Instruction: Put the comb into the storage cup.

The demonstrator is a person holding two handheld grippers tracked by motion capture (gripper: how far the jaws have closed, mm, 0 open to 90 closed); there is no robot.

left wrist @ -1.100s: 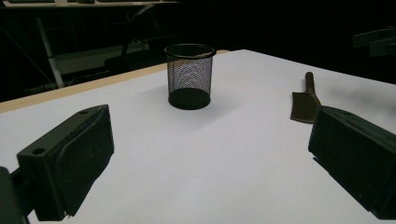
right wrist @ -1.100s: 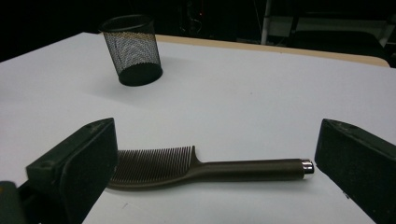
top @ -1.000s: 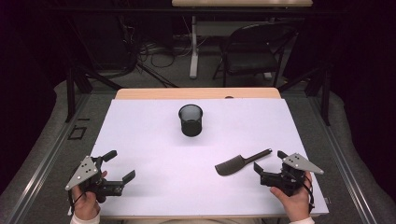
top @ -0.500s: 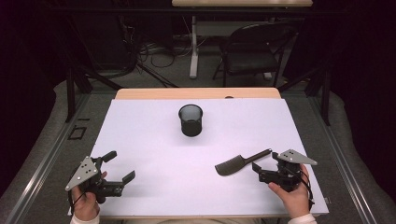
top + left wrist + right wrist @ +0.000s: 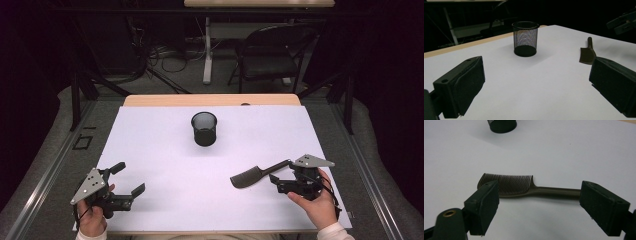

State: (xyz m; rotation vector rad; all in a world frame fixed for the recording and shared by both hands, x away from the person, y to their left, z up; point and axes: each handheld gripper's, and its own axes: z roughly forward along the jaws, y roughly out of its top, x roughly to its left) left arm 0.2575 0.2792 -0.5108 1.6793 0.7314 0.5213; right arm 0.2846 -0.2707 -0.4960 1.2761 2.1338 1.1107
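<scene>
Nearest the person, left gripper (image 5: 127, 184) sits low at the near-left edge of the counter (image 5: 160, 145). Jaws wide apart, nothing between them; in the left gripper view only bare white counter lies between the two pads. Same spot as a second ago, idle.

Right gripper (image 5: 274, 181) at near-right, held in the person's right hand (image 5: 315, 202). It has crept in a little toward the comb since a second ago and now points along the counter at it. Jaws have just been closing down from full width but are still well apart, gripping nothing. In the right gripper view the comb (image 5: 524, 187) lies flat on the counter just beyond the fingertips, crosswise to the jaws: toothed head toward the left pad, straight handle running out toward the right pad. Pads not touching it; it isn't properly between them yet.

Comb from the high view (image 5: 257, 174): dark, flat on the counter, head toward the middle, handle angling up and right, just beside the right gripper.

Reading: this is the approach to a pickup, jaws being pre-set narrower. The gripper probably needs to push forward and drop lower before closing, else the pads shut on air. The thin, flat comb may slide.

Farther back, the black mesh cup (image 5: 204, 128) stands upright mid-counter, well apart from the comb, looks empty. Likely drop target, only a guess.

Beyond the counter: chair (image 5: 270, 55) and floor cables, dark.
</scene>
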